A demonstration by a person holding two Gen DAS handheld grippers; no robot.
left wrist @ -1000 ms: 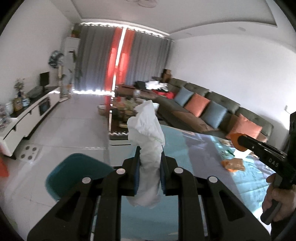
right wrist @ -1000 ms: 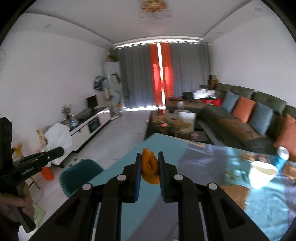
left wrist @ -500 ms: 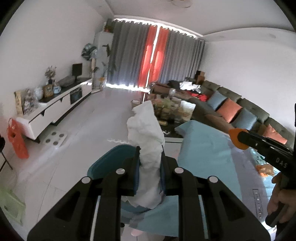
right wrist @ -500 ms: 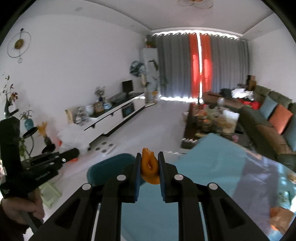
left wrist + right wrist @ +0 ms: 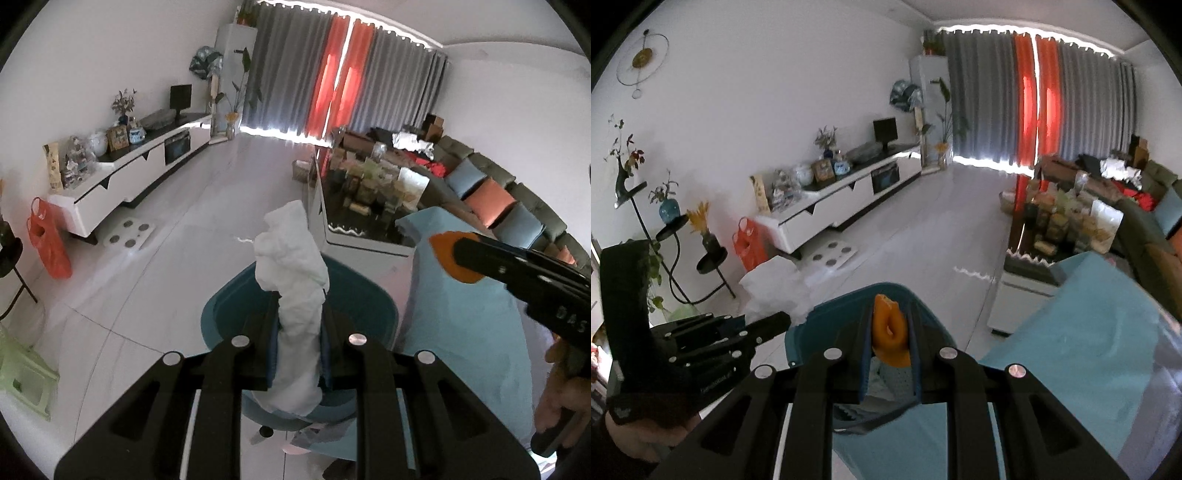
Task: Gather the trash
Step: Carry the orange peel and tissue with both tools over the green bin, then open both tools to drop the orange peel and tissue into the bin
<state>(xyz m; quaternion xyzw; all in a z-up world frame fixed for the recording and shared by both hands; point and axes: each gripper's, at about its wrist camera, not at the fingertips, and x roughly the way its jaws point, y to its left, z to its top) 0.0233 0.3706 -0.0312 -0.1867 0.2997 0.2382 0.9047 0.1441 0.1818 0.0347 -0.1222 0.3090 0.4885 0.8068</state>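
Observation:
My left gripper is shut on a crumpled white tissue that sticks up past the fingertips. It hangs over a teal tub-shaped seat or bin on the floor beside the table; I cannot tell which it is. My right gripper is shut on a piece of orange peel, over the same teal tub. Each view shows the other tool: the right gripper comes in from the right, and the left gripper with its tissue comes in from the left.
The table with its light blue cloth lies to the right. Beyond stand a cluttered coffee table and a sofa with cushions. On the left are a white TV cabinet, an orange bag and a green stool.
Both grippers have swung left, off the table, and dipped toward the teal tub. The tissue and the peel stay clamped in them.

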